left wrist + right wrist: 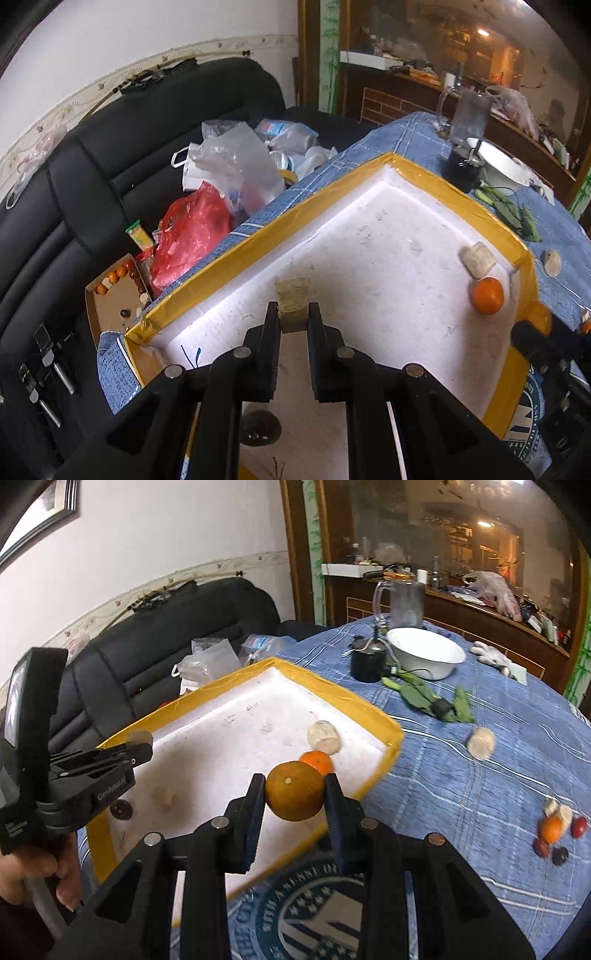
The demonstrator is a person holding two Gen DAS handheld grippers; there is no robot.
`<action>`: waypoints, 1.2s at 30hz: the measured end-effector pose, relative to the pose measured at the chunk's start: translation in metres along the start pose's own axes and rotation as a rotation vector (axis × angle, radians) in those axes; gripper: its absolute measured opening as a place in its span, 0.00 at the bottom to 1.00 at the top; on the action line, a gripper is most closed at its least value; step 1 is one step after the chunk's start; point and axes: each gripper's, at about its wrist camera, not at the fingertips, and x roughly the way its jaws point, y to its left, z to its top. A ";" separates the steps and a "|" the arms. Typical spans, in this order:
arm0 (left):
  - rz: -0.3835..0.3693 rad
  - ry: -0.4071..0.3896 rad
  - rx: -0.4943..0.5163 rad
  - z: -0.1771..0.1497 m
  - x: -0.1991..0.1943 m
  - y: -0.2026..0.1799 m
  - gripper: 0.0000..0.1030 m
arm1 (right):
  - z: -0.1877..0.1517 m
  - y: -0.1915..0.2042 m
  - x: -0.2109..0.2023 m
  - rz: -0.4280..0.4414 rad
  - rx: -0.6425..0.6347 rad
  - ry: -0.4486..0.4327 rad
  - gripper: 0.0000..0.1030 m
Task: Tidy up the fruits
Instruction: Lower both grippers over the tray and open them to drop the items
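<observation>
**Both tongs loaded above the foam tray**

The left tongs (293, 315) are clamped on a small tan block (293, 302), held over the white foam tray (207, 716) with its yellow-taped rim. The right tongs (295, 794) are clamped on a dull orange citrus fruit (294, 791) above the tray's near edge.

Inside the tray lie a bright orange (317, 761), a pale rough lump (324, 737) touching it, a small pale piece (163, 796) and a dark round fruit (122, 809).

The tray rests on a table (480, 775) covered with a blue checked cloth. On the cloth beyond the tray: a white bowl (424, 651), a clear jug (402, 603), a black canister (368, 664), green leaves (421, 698), another pale lump (481, 744) and a small cluster of fruits (556, 830) well apart to the right.

A black sofa (110, 166) beside the table carries plastic bags (229, 162) and an open cardboard box (114, 299).
</observation>
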 end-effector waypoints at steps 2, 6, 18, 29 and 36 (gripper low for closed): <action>0.006 0.007 -0.006 0.001 0.003 0.002 0.11 | 0.003 0.004 0.010 0.008 0.000 0.015 0.33; 0.009 0.032 -0.018 0.001 0.009 0.005 0.11 | 0.003 0.011 0.026 0.025 -0.020 0.047 0.33; 0.028 0.111 -0.105 -0.001 0.022 0.021 0.39 | -0.005 0.025 0.052 0.035 -0.078 0.108 0.33; -0.050 0.011 -0.240 -0.002 -0.023 0.028 0.75 | -0.010 0.027 0.037 0.002 -0.129 0.094 0.51; -0.143 -0.062 -0.102 -0.010 -0.050 -0.048 0.77 | -0.028 -0.036 -0.035 -0.081 -0.002 -0.021 0.77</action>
